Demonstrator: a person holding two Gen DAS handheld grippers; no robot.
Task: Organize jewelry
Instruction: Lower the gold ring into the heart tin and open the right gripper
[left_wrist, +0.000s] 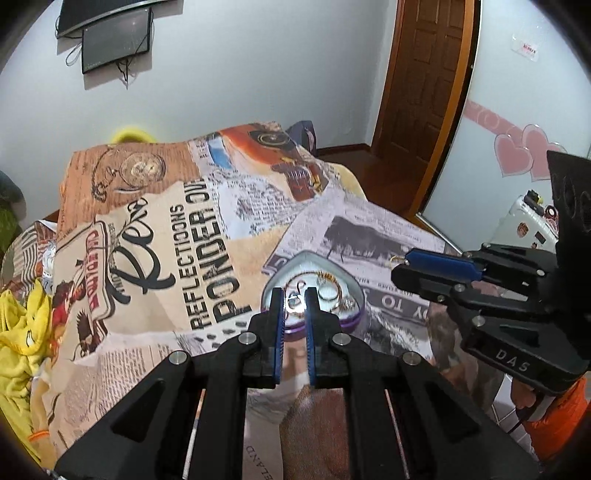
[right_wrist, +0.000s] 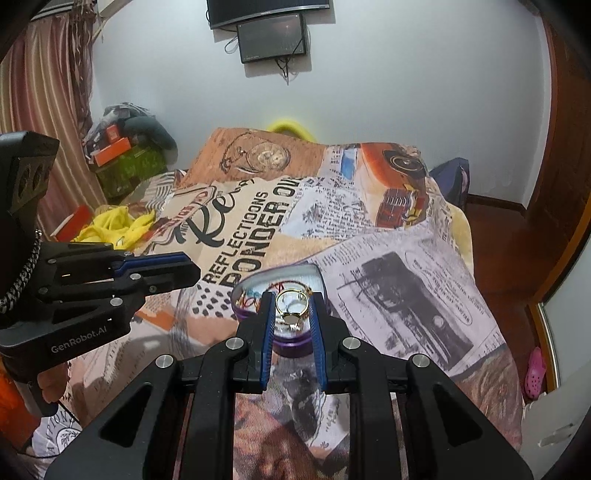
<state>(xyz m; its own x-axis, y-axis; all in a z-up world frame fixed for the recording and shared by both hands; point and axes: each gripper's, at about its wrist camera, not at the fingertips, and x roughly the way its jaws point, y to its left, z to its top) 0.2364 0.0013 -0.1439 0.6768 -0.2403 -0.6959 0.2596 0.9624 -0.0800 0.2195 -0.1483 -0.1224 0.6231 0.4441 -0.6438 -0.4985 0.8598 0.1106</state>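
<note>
A heart-shaped purple tin (left_wrist: 347, 282) (right_wrist: 321, 282) with a silvery inside lies open on the printed bedspread. It holds several gold rings and chains (left_wrist: 327, 288). My right gripper (right_wrist: 291, 301) is shut on a gold ring (right_wrist: 291, 304) and holds it just above the tin; in the left wrist view that gripper (left_wrist: 400, 262) hovers right of the tin with the ring's edge (left_wrist: 395, 259) showing at its tip. My left gripper (left_wrist: 294, 295) is slightly open and empty, at the tin's near rim; it shows in the right wrist view (right_wrist: 194, 267) left of the tin.
The bedspread (left_wrist: 166, 240) covers the bed. Yellow cloth (left_wrist: 22, 325) lies at the bed's left. A wooden door (left_wrist: 424, 92) and a mirrored wardrobe (left_wrist: 517, 110) stand to the right. Boxes and clutter (right_wrist: 122, 155) sit at the far left corner.
</note>
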